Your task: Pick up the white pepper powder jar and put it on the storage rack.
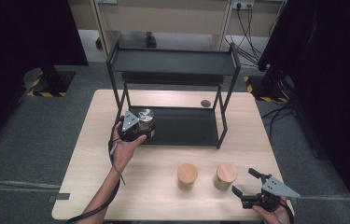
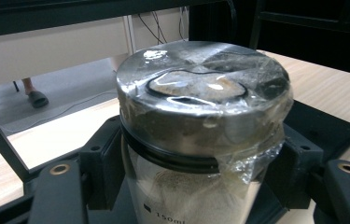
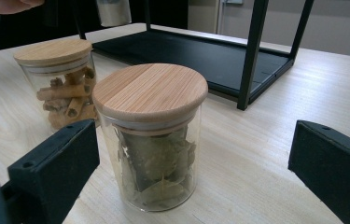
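Note:
A glass jar with a film-wrapped metal lid (image 1: 145, 115) (image 2: 200, 93) holds pale powder. My left gripper (image 1: 143, 127) (image 2: 196, 186) is shut on its glass body, keeping it upright at the left end of the black rack's lower shelf (image 1: 186, 126). Whether the jar rests on the shelf is hidden. Two wooden-lidded jars stand on the table front: one with cinnamon sticks (image 1: 187, 176) (image 3: 63, 84), one with bay leaves (image 1: 224, 176) (image 3: 151, 135). My right gripper (image 1: 243, 181) (image 3: 193, 140) is open at the front right, its jaws wide apart, and the bay-leaf jar stands just ahead of them, untouched.
The two-tier black rack has a bare top shelf (image 1: 172, 60) and thin posts (image 3: 252, 51) at its corners. A small dark disc (image 1: 205, 103) is set in the tabletop behind the rack. Light wood (image 1: 154, 186) spreads in front of the jars.

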`<state>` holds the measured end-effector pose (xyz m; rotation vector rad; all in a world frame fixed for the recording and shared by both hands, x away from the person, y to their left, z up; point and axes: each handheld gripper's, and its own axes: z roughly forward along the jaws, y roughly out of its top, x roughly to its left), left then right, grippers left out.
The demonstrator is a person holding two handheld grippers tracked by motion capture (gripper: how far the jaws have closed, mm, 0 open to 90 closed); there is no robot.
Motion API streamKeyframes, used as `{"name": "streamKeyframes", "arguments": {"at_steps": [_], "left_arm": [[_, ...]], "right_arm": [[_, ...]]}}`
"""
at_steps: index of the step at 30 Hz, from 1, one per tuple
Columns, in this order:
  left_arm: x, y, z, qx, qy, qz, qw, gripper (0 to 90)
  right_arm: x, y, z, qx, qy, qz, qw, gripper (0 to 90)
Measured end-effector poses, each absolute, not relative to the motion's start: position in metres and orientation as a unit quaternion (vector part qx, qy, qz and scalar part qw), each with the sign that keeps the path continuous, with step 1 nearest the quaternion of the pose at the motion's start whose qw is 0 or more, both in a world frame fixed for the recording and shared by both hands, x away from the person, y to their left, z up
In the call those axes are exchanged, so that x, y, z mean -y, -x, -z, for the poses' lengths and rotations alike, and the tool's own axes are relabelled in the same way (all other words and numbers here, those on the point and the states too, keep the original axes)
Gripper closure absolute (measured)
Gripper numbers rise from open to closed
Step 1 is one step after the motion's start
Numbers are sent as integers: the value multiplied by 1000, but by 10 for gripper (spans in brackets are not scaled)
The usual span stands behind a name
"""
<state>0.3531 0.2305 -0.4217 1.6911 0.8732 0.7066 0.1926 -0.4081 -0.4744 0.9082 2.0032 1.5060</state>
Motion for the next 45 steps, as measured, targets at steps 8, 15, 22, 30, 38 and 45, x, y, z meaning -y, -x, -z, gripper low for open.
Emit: {"name": "streamKeyframes", "arguments": {"at_steps": [8, 15, 22, 30, 38, 45], "left_arm": [[-227, -360, 424, -373, -706, -295, 525, 309], [-226, -366, 426, -380, -702, -298, 524, 309], [-223, -371, 428, -385, -702, -299, 520, 309], [-221, -375, 432, -391, -699, -300, 518, 309], [-220, -378, 434, -394, -698, -304, 515, 309], [-220, -383, 437, -398, -698, -305, 512, 309]], "right_arm": [[409, -193, 475, -730, -331, -549, 236, 22], [409, -193, 475, -730, -331, -549, 236, 22], [409, -193, 475, -730, -332, -549, 236, 22], [410, -193, 475, -730, -332, -549, 236, 22], [410, -193, 475, -730, -332, -549, 236, 22], [410, -193, 475, -730, -332, -548, 236, 22]]}}
